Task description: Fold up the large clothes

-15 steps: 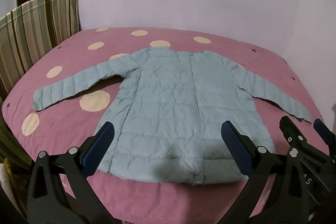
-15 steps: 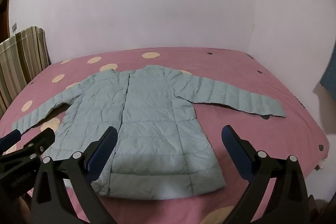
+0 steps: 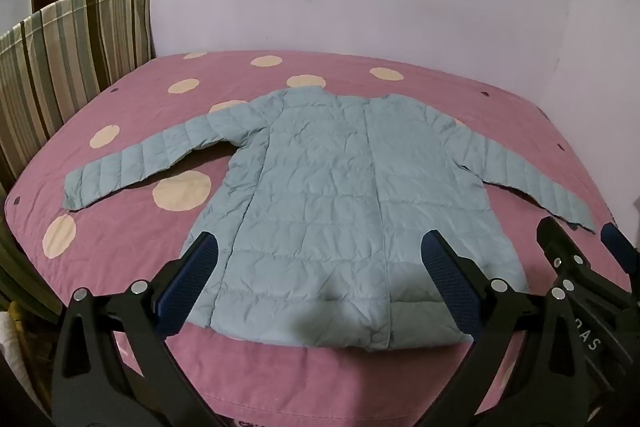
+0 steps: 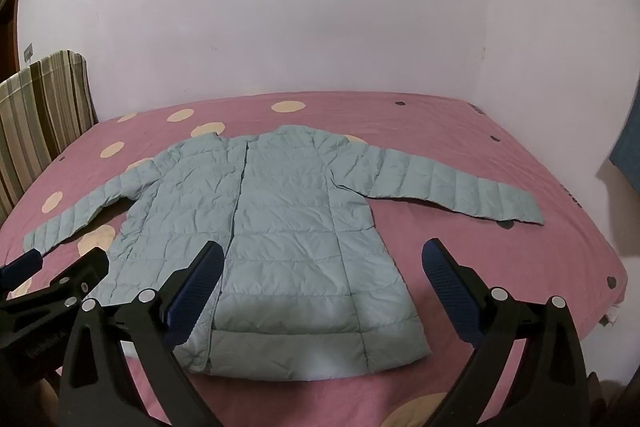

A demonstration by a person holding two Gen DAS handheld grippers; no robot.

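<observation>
jacket (image 3: 340, 203) flat on bed (image 3: 120, 187), hem nearest, collar far | left tool (image 3: 316, 271), right tool (image 4: 320, 271) both agape, empty | sleeves apparently equidistant

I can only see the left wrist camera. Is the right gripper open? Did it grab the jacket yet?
Observer: The right gripper is open wide. Its fingers pinch nothing, and the puffer jacket lies flat.
Child: What's past the right side of the bed?
Observer: A blue thing at the right edge of the right wrist view, by the wall. Too little of it shows to tell what it is.
</observation>
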